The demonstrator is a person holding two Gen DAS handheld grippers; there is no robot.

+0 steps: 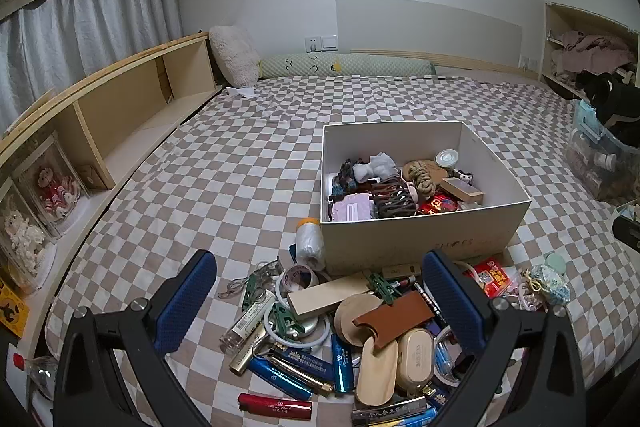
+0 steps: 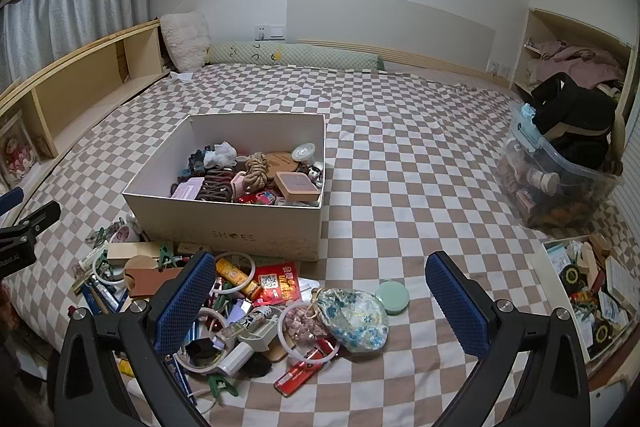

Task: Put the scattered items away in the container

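Nearest the cameras, the left gripper (image 1: pixel 320 311) hung with its blue-padded jaws spread as wide as they go and nothing held, tilted down over the dense heap of small things on the brown-and-white checked bedspread (image 1: pixel 248 163). Between and just beyond its pads lay a folded brown leather sleeve (image 1: pixel 394 317) resting on a round pale wooden disc (image 1: pixel 354 315), with an oval cream plastic case (image 1: pixel 416 351) and several shiny blue lighters (image 1: pixel 288 375) crowded against them; a red lighter (image 1: pixel 276 406) lay a little apart at the near edge. The right gripper (image 2: pixel 320 301) was likewise fully spread and empty, and a floral blue-and-white fabric pouch (image 2: pixel 354 319) lay between its pads, nearer the left one, with a flat round mint-green tin (image 2: pixel 392 297) just beside it and a red printed packet (image 2: pixel 280 283) a little beyond. The likeliest trouble was judged to be the clutter itself: things overlapped and touched, so closing jaws might catch two items at once or nudge neighbours aside, and a white plastic ring (image 2: pixel 298 323) tucked under the pouch might be dragged along. The soft pouch could sag or slip from the pads. Farther on stood the open white cardboard shoe box (image 2: pixel 224 223), already part filled, just behind the heap, its near wall touching some of it.
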